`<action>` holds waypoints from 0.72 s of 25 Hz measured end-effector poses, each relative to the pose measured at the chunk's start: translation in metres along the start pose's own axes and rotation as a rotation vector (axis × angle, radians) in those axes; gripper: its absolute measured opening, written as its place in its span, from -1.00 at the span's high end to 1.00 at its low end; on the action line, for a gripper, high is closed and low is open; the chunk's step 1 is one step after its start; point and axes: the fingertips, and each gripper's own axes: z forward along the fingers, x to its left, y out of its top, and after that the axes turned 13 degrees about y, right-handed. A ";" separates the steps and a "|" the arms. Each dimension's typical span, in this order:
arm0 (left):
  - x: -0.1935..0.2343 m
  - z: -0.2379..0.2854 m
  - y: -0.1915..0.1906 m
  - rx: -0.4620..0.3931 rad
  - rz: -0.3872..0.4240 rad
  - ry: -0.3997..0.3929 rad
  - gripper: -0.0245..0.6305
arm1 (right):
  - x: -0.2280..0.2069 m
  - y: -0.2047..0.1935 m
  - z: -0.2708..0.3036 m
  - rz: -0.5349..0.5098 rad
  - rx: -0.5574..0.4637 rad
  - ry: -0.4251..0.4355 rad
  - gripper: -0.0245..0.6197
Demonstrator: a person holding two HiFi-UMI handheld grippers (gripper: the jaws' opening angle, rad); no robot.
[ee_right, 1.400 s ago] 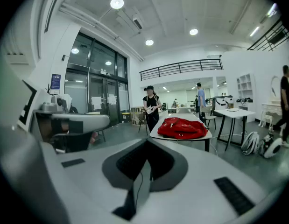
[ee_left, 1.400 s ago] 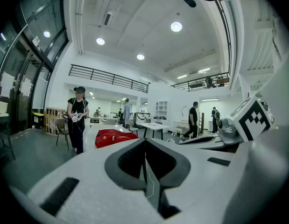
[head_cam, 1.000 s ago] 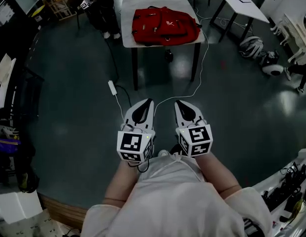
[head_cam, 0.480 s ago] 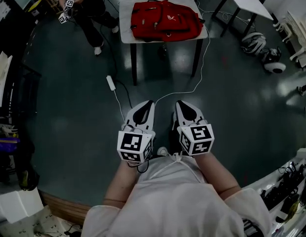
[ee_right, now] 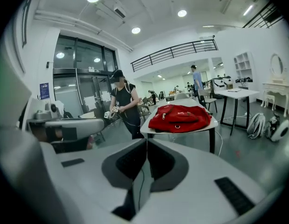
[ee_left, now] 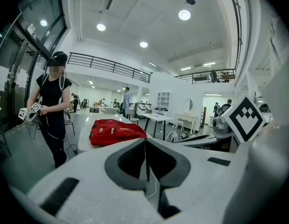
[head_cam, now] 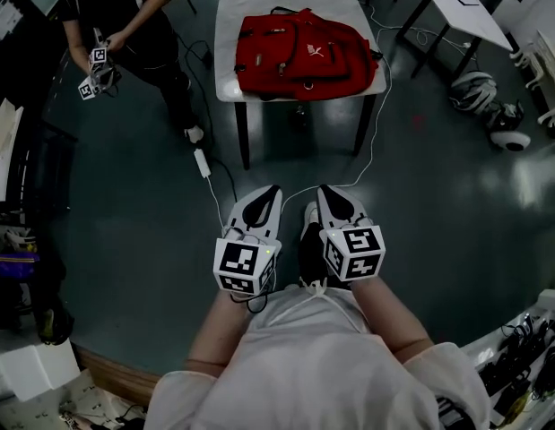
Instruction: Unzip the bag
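A red backpack [head_cam: 302, 54] lies flat on a white table [head_cam: 230, 25], well ahead of me across the floor; it also shows in the left gripper view [ee_left: 115, 131] and the right gripper view [ee_right: 180, 117]. My left gripper [head_cam: 271, 189] and right gripper [head_cam: 325, 189] are held side by side close to my body, far short of the table. Both are shut, jaw tips touching, with nothing between them. The bag's zip pulls show as small pale tabs on its top.
A person in black [head_cam: 134, 25] stands left of the table holding another pair of grippers [head_cam: 94, 72]. A white cable [head_cam: 367, 141] and power adapter [head_cam: 203, 161] trail over the dark floor. Another table [head_cam: 456, 7] and helmets [head_cam: 474, 88] sit at the right.
The table and backpack have come nearer in the head view as I walk forward. The person in black has moved left and closer. Both grippers keep their pose.
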 end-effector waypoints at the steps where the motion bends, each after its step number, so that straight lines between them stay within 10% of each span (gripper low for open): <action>1: 0.002 0.015 0.003 0.005 -0.002 0.001 0.86 | -0.012 0.007 0.008 0.002 0.002 0.001 0.83; 18: 0.031 0.254 0.024 0.108 -0.005 0.064 0.86 | -0.178 0.087 0.141 -0.018 0.105 0.082 0.83</action>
